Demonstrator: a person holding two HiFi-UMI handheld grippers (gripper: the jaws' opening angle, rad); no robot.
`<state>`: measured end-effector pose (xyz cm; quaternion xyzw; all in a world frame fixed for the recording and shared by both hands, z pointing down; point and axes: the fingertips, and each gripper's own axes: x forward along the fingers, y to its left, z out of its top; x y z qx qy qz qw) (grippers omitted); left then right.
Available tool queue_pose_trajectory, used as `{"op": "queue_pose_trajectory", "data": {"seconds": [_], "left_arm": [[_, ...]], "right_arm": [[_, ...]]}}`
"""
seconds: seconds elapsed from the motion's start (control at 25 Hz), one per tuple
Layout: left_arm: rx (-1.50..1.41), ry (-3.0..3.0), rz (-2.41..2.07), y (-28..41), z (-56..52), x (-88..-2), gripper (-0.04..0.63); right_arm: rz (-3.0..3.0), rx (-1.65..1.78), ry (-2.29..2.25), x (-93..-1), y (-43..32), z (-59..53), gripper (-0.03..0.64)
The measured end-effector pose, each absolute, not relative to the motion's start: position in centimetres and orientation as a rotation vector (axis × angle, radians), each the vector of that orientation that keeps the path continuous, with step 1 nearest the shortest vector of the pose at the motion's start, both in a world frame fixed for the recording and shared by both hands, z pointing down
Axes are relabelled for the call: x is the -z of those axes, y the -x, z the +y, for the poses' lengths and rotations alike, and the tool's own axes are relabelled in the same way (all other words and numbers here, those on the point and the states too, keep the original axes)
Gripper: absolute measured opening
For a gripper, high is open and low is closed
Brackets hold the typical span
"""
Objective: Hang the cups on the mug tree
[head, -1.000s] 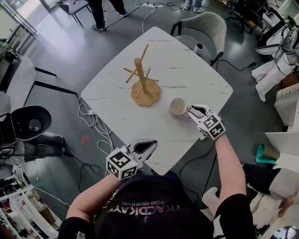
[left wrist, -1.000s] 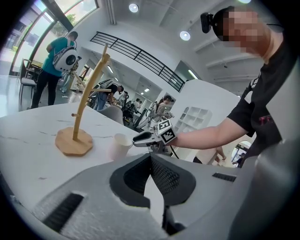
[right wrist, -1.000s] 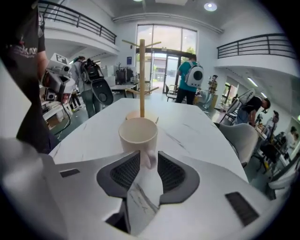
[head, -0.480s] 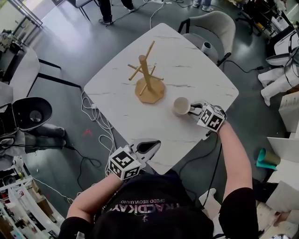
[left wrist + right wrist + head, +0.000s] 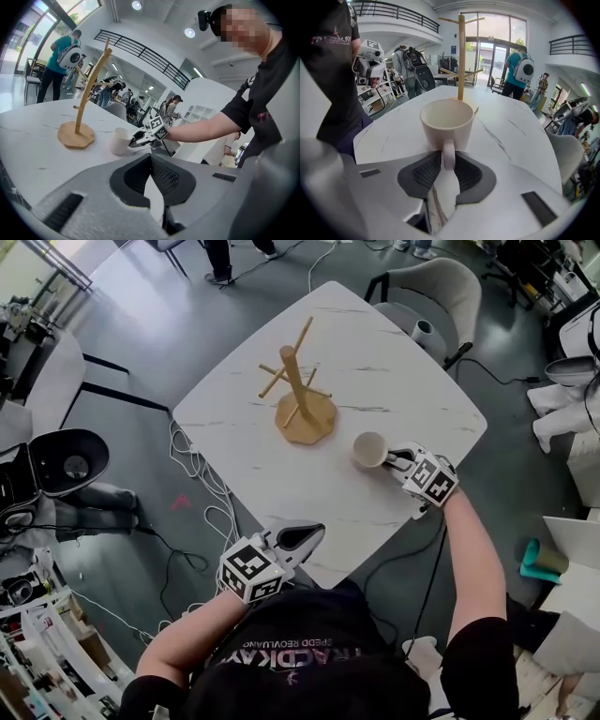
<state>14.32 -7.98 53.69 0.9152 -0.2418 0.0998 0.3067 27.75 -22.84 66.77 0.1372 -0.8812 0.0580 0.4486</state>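
A beige cup point(image 5: 369, 449) stands upright on the white marble table point(image 5: 394, 362), to the right of the wooden mug tree point(image 5: 298, 399), whose pegs are bare. My right gripper point(image 5: 398, 460) is at the cup's right side. In the right gripper view its jaws are closing, and the pads flank and touch the cup's handle point(image 5: 448, 157) with the cup point(image 5: 446, 122) straight ahead and the mug tree point(image 5: 461, 56) behind it. My left gripper point(image 5: 305, 535) hovers at the table's near edge, shut and empty. The left gripper view shows the cup point(image 5: 121, 140) and the tree point(image 5: 86, 93) ahead.
A grey chair point(image 5: 427, 292) stands at the table's far side. Cables point(image 5: 202, 493) trail on the floor to the left of the table. A round black stool point(image 5: 70, 465) sits further left. Bare tabletop lies between the tree and the near edge.
My right gripper has slid left up to the cup and its jaws have narrowed around the handle. The left gripper has stayed near the table's front edge.
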Motion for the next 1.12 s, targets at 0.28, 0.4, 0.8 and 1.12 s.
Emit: {"op": "queue_pose_trajectory", "data": {"seconds": [0.28, 0.4, 0.8, 1.12], "left_arm": [[-0.278, -2.403, -0.653, -14.4, -7.8, -54.3, -0.003], [-0.270, -2.402, -0.664, -14.4, -7.9, -54.2, -0.003], [-0.238, -2.426, -0.602, -13.5, -7.4, -54.0, -0.003], [-0.250, -2.469, -0.534, -10.3, -6.9, -52.6, -0.003]], "right_arm": [[-2.247, -0.179, -0.397, -67.0, -27.5, -22.8, 0.051], [-2.304, -0.217, -0.487, -66.5, -27.2, -22.7, 0.049], [-2.404, -0.349, -0.794, -64.3, -25.3, -22.3, 0.048], [-2.377, -0.343, -0.958, -62.4, -23.5, -21.8, 0.048]]}}
